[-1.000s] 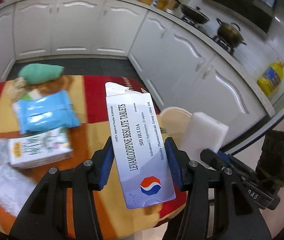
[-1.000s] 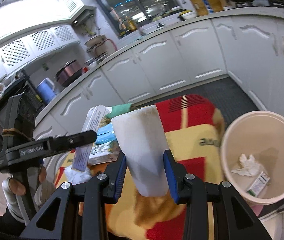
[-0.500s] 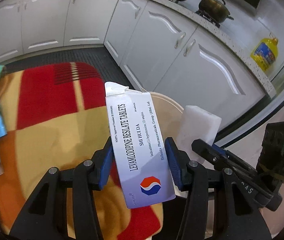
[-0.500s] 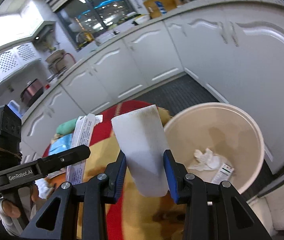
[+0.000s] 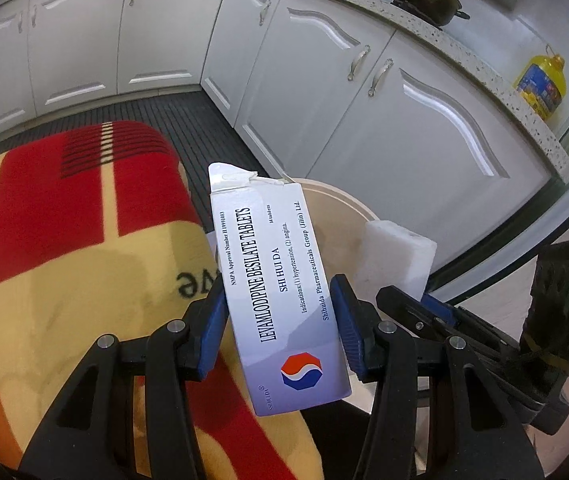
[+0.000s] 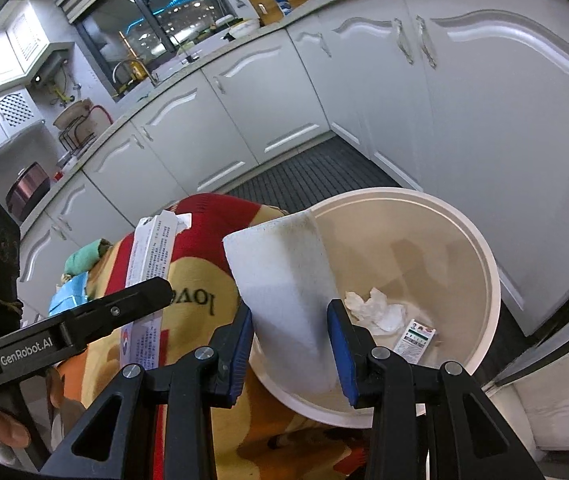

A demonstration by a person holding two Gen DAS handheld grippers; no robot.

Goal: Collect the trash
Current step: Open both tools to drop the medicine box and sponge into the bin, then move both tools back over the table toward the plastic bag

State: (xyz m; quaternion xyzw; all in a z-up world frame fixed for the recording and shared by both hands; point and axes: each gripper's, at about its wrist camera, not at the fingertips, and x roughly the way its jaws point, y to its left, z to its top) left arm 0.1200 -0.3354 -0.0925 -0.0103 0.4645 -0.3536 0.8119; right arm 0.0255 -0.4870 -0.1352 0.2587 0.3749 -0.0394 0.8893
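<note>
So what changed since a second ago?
Both grippers swung away from the cluttered table toward the trash bin, which now looks bigger and closer. Same as before: the left gripper grips the tablet box, and the right gripper grips the white block.

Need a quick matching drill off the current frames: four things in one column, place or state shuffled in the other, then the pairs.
Things:
1. tablet box
2. white foam block
3. crumpled tissue
4. yellow oil bottle

Places or states:
A. lying at the bottom of the beige bin
B. clamped in the right gripper
C. standing on the countertop
D. clamped in the left gripper

Pairs: 1-D, 2-B, 3-A, 4-C
</note>
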